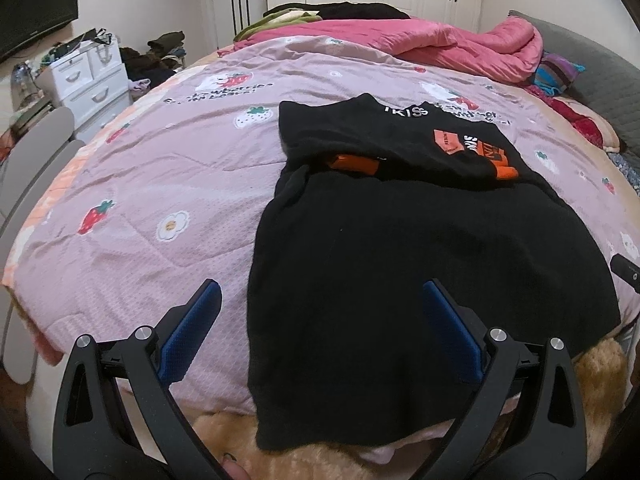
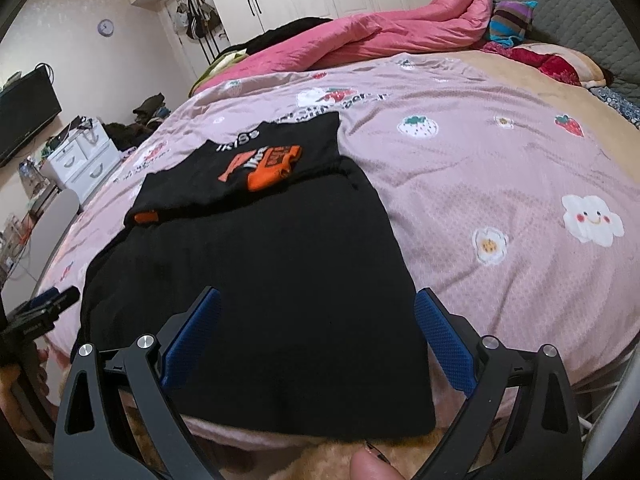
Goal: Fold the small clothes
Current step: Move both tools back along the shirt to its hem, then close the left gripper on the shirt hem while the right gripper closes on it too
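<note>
The black top [image 1: 420,264] runs lengthwise straight away from both grippers, near hem just beneath the spread, empty jaws of left gripper [image 1: 320,304] and right gripper [image 2: 318,304].

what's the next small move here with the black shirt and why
Probably lower both grippers onto the near hem of the black shirt and pinch a corner each. The left gripper and right gripper are open and holding nothing, the sleeves look already folded in, and the hem lies nearest.
</note>
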Demonstrator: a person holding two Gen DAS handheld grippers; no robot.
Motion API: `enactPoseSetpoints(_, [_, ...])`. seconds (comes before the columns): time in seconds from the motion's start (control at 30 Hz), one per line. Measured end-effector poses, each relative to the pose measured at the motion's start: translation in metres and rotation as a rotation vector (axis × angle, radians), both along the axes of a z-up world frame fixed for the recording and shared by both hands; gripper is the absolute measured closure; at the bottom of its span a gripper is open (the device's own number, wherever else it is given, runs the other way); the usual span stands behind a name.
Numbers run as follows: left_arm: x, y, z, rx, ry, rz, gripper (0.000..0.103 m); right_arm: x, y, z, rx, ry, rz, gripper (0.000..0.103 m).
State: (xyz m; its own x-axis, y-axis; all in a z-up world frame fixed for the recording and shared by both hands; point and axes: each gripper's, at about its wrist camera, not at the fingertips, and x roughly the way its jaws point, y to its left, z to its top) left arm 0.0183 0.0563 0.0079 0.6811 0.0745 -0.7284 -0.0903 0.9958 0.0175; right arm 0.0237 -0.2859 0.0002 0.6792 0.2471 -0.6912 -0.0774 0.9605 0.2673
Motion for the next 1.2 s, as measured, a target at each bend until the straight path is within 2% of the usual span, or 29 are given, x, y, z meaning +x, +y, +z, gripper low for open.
enactPoseSetpoints(0.43, [-0.02,0.007,-0.009,0.015,0.032,0.004,0.009,-0.026,-0.014,-0.006,-0.028,0.04,-0.023,0.006])
enactPoseSetpoints(0.63, [-0.028,0.02,-0.015,-0.044,0.049,0.017,0.009,-0.035,-0.02,-0.007,-0.035,0.052,-0.035,0.006])
enactPoseSetpoints(0.97, [-0.043,0.04,-0.023,-0.042,0.082,0.062,0.009,-0.036,-0.034,-0.018,-0.002,0.081,-0.053,0.006])
enactPoseSetpoints(1.2, [-0.049,0.053,-0.026,-0.09,0.092,0.086,0.009,-0.039,-0.031,-0.021,-0.005,0.079,-0.025,0.01])
